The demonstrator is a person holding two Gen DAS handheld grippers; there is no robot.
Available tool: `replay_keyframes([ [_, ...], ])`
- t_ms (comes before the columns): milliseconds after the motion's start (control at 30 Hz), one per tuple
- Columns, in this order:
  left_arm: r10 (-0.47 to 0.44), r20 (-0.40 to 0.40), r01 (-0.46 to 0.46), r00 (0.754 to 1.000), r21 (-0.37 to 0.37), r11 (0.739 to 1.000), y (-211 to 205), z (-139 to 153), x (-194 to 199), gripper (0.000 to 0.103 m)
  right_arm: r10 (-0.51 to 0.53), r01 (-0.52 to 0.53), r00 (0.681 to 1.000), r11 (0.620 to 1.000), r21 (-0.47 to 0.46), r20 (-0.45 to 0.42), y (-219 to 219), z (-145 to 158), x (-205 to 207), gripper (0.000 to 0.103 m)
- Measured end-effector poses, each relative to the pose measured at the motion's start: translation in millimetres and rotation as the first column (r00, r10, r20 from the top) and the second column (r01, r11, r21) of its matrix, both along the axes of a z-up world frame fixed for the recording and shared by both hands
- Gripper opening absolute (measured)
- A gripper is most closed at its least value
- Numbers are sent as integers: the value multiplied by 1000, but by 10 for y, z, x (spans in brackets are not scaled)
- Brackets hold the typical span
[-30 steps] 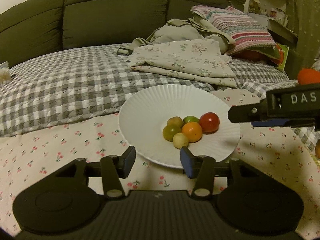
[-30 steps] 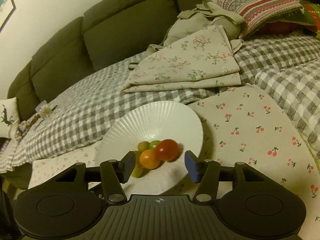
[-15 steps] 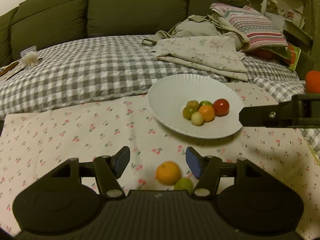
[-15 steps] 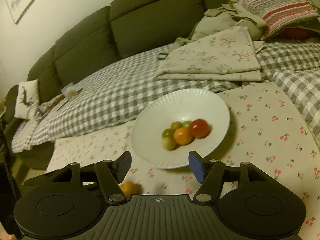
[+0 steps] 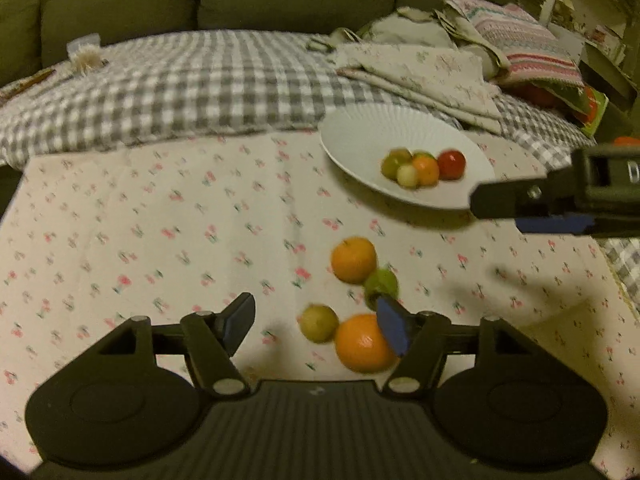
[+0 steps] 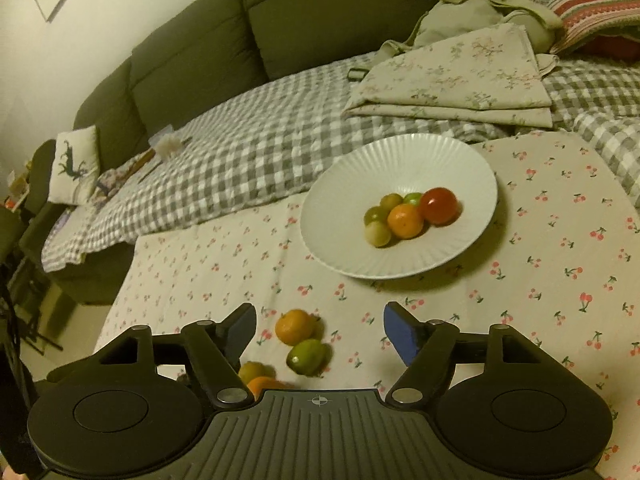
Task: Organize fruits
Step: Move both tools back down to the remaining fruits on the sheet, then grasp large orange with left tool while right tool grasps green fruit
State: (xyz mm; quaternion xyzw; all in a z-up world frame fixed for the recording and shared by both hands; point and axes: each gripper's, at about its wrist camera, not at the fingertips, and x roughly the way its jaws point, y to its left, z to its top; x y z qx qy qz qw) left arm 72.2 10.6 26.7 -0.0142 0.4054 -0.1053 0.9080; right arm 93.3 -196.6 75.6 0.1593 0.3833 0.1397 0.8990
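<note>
A white ribbed plate (image 5: 360,136) (image 6: 400,160) holds several small fruits, among them a red one (image 5: 451,164) (image 6: 438,205) and an orange one (image 6: 405,221). On the cherry-print cloth nearer me lie two oranges (image 5: 353,260) (image 5: 362,343) and two green fruits (image 5: 382,283) (image 5: 319,323). My left gripper (image 5: 316,322) is open above the near green fruit and orange. My right gripper (image 6: 320,330) is open and empty above an orange (image 6: 294,327) and a green fruit (image 6: 307,356). It shows at the right of the left wrist view (image 5: 532,212).
A grey checked blanket (image 5: 180,80) covers the sofa seat behind the cloth. Folded floral fabric (image 6: 456,80) and a striped cushion (image 5: 520,40) lie behind the plate. A small white cushion (image 6: 74,164) sits at the far left.
Both grippers have pulled back and away from the plate. The loose oranges and green fruits on the cloth have come into view. Both stay open.
</note>
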Motion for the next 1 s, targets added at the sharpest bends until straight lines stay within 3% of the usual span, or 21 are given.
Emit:
replay_keyframes([
  [300, -42, -41, 43, 998, 21, 999, -217, -201, -33, 64, 5, -6, 1000, 1000, -25, -23, 35, -91, 33, 72],
  [400, -44, -52, 45, 998, 12, 999, -229, -262, -12, 56, 5, -6, 1000, 999, -33, -30, 43, -122, 42, 72],
  [500, -56, -48, 55, 997, -16, 998, -240, -255, -20, 39, 7, -9, 999, 999, -42, -38, 60, -156, 49, 72],
  [633, -58, -43, 58, 997, -12, 998, -249, -243, -45, 38, 10, -13, 999, 999, -52, -40, 81, -176, 53, 72],
  [1000, -44, -63, 38, 997, -84, 996, -127, -39, -69, 38, 11, -15, 999, 997, -77, -52, 99, -288, 101, 72],
])
